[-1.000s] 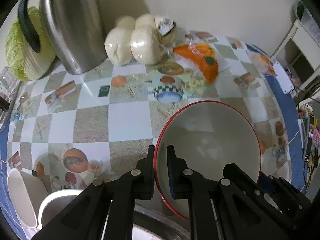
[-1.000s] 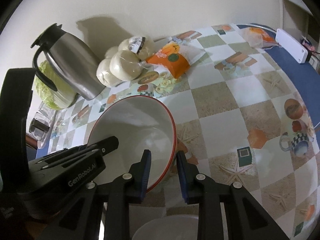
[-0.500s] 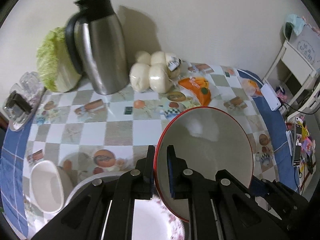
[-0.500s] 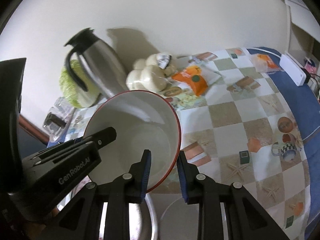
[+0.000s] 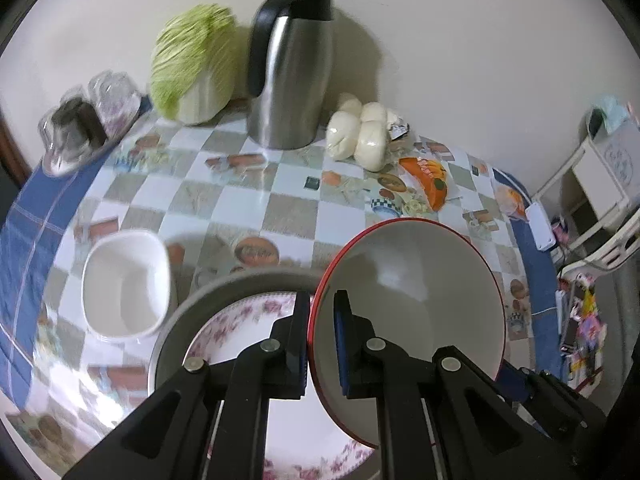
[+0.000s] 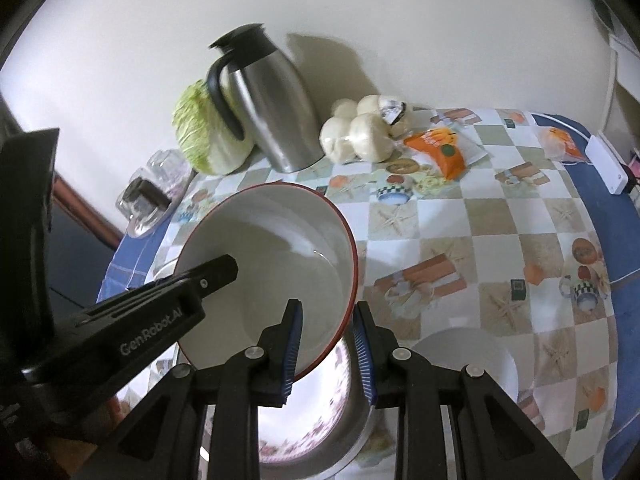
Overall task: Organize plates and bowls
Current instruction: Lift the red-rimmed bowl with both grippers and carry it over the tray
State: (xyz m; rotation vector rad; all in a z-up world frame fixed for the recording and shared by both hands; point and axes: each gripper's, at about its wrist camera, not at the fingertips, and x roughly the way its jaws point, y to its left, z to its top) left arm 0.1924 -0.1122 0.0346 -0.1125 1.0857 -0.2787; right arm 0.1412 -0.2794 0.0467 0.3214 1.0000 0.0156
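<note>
Red-rimmed white ceramic bowl [image 5: 408, 304] hangs tilted in the air above the table, pinched by you on two sides: your left gripper [image 5: 322, 344] is clenched on the rim at about nine o'clock of the bowl in the left wrist view, and your right gripper [image 6: 326, 344] grips the opposite wall, one pad inside and one outside. The risk here is the two hands working against each other; if you pull them apart or twist one, the glazed rim can slide out of a pad and the bowl drops. Directly beneath it sits the floral-patterned white plate [image 5: 240, 316] inside a grey metal basin [image 5: 224, 284], so a fall would likely chip both. Watch too the small white square dish [image 5: 124, 284] at nine o'clock of the basin and the round white bowl [image 6: 468, 356] at three o'clock: swinging low could clip either. The steel thermos jug [image 5: 290, 80] at twelve o'clock stands well apart.
</note>
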